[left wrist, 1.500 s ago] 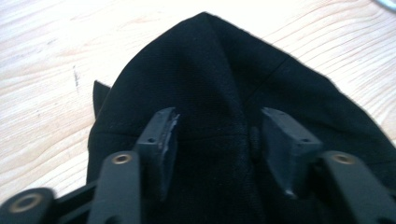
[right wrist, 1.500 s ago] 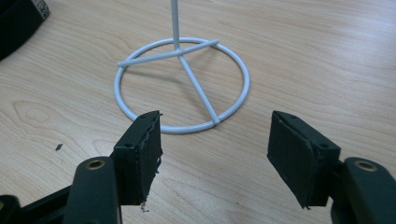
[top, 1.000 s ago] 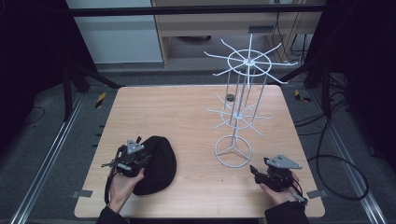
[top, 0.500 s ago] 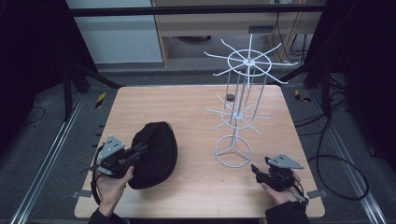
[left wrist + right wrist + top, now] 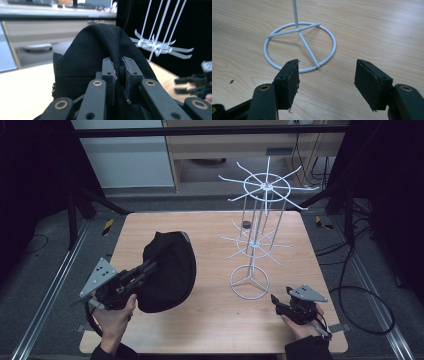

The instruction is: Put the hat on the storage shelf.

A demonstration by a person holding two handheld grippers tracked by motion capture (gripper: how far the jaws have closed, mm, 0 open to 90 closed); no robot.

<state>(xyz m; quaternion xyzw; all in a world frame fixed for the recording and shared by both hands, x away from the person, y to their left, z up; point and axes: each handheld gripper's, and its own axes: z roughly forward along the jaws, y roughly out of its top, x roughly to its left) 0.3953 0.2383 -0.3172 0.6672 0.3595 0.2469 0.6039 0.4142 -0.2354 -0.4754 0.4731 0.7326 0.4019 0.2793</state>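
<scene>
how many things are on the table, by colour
black: 2 – the cap pinched in the left tongs, and a small round thing behind the stand
white: 1 – the wire stand, near the open right tongs
total: 3

caps: 1 | wire racks: 1 | small dark discs: 1 | claws: 2 | tables: 1

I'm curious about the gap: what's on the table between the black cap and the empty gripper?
Between the black cap and the right gripper stands the white wire rack's ring base, seen in the high view.
</scene>
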